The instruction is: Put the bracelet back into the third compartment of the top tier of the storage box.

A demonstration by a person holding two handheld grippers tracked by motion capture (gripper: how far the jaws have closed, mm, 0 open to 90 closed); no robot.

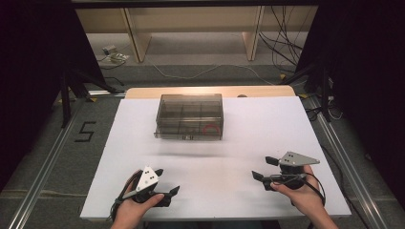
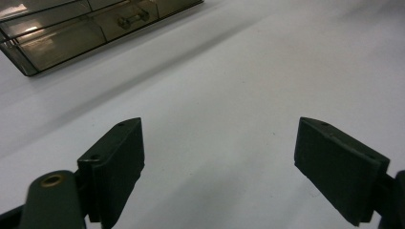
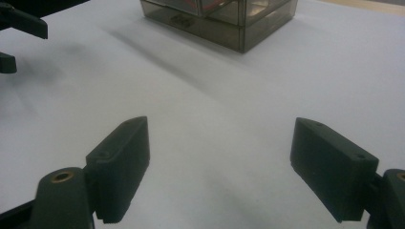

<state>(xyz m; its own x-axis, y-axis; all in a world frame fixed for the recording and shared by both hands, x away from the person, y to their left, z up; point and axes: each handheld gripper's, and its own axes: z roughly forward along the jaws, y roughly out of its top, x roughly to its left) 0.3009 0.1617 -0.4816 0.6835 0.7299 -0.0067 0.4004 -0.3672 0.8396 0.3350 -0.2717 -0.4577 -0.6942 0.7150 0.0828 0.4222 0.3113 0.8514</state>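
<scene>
High view showed both tools at the near edge of the white tabletop (image 1: 215, 157), each held in a hand: the left tool (image 1: 165, 182) low at the left, the right tool (image 1: 261, 168) at the right, both pointing inward and forward. Each had its jaws spread wide with nothing between them; the left gripper view and right gripper view confirmed this, with bare white surface showing in both gaps.

Farther off, centred toward the back of the tabletop, sat a smoky clear box (image 1: 190, 117), divided into compartments and well apart from both tools. A red ring (image 1: 210, 130) lay in a front compartment at the right, and a small dark part (image 1: 187, 137) sat at the front middle. From the left gripper view the box (image 2: 71, 28) lay at the upper left; from the right gripper view it (image 3: 224, 19) stood straight ahead.

I judged the box light and slick-walled: a one-sided push would likely slide or turn it, and a grip on a thin wall could slip. Whether it carried a lid could not be told, so reaching straight down might strike the cover.
</scene>
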